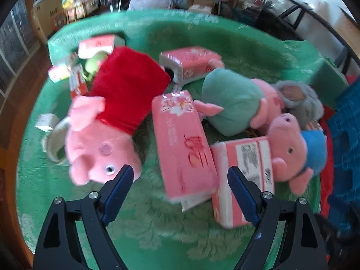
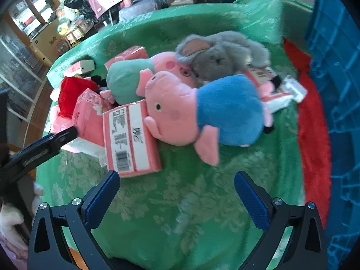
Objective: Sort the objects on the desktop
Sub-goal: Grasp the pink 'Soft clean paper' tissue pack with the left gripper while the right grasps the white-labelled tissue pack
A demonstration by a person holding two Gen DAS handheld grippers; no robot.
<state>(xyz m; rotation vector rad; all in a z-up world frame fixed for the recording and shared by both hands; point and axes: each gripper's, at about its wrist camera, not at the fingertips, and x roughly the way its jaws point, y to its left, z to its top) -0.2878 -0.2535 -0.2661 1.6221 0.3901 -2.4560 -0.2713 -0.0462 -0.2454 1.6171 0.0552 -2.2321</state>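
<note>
Together, we saw the things to sort heaped on the green-clothed worktop (image 1: 144,229). A pink pig in a red dress (image 1: 108,121) lay toward its left edge, head nearest our left gripper (image 1: 180,175), whose fingers stood wide apart with nothing between them. Just right of that pig lay a pink tissue pack (image 1: 182,144), and touching its right side was a second pack with a white label (image 2: 130,139). A pig in a blue top (image 2: 202,110) rested its snout against that labelled pack. Behind it lay a pig in a teal dress (image 1: 234,105), and a grey plush mouse (image 2: 222,54) was pressed against the heads of both. Another pink tissue pack (image 1: 191,65) lay toward the far edge, and small red-and-white boxes (image 1: 74,76) clustered near the far left corner. A roll of tape (image 1: 55,144) sat at the left edge, beside the red pig's head.

Our right gripper (image 2: 176,184) hung over bare cloth at the near edge, its fingers spread wide and empty. A blue crate (image 2: 337,85) stood along the right edge, a red cloth (image 2: 312,135) between it and the worktop.
</note>
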